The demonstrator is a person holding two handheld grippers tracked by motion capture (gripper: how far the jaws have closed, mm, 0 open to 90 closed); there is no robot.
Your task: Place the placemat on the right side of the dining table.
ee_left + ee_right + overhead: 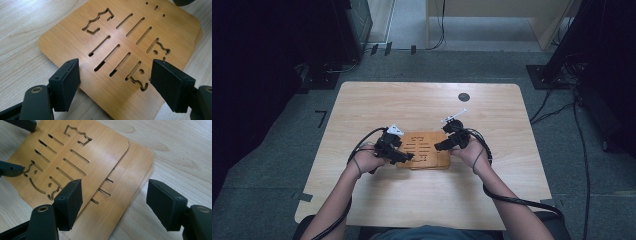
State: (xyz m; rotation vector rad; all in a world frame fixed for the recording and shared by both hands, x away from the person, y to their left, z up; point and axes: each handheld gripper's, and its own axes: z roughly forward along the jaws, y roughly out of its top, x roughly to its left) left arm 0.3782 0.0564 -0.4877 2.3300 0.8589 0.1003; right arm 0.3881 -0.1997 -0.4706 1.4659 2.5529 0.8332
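On table (362, 105) centre: two slotted bamboo boards (82, 157) stacked, offset. Left gripper (115, 80) and right gripper (113, 202) jaws apart, flanking stack. Nothing grasped; goal unstated, progress indeterminate.

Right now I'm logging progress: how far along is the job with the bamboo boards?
Early. Two slotted bamboo boards lie stacked and offset on the table: top board, lower board. Both the left gripper and right gripper hover open over them, gripping nothing. Grasping and moving remain.
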